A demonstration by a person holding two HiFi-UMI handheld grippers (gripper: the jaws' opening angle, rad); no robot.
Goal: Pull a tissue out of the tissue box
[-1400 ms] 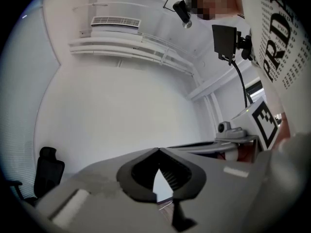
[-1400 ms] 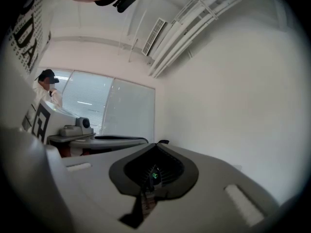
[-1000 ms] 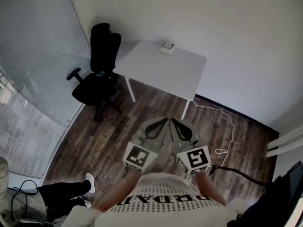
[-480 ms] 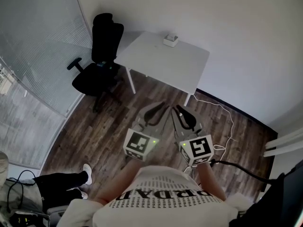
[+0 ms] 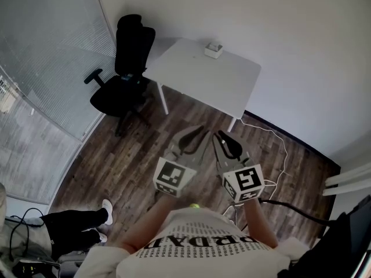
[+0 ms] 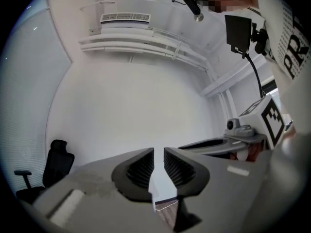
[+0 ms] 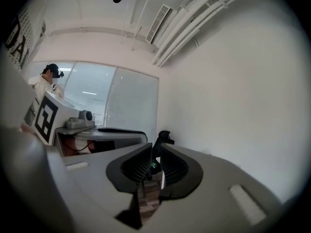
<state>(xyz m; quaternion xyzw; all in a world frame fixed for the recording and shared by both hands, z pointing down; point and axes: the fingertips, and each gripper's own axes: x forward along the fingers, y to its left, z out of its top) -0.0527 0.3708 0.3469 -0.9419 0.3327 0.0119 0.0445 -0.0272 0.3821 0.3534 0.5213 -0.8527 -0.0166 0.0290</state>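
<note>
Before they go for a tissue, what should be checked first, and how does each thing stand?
1. Tissue box in sight on the table: ok.
2. Box within the grippers' reach: not ok, it stands far across the floor.
3. Left gripper empty, jaws slightly apart: ok.
4. Right gripper empty, jaws just opened a little: ok.
5. Tissue poking out of the box: cannot tell, too small.

The right gripper has just been opening its jaws, from closed to a narrow gap. Nothing is gripped; only floor and the chair show through. Both it and the left gripper have edged forward toward the table, and a small green light now glows between their marker cubes.
</note>
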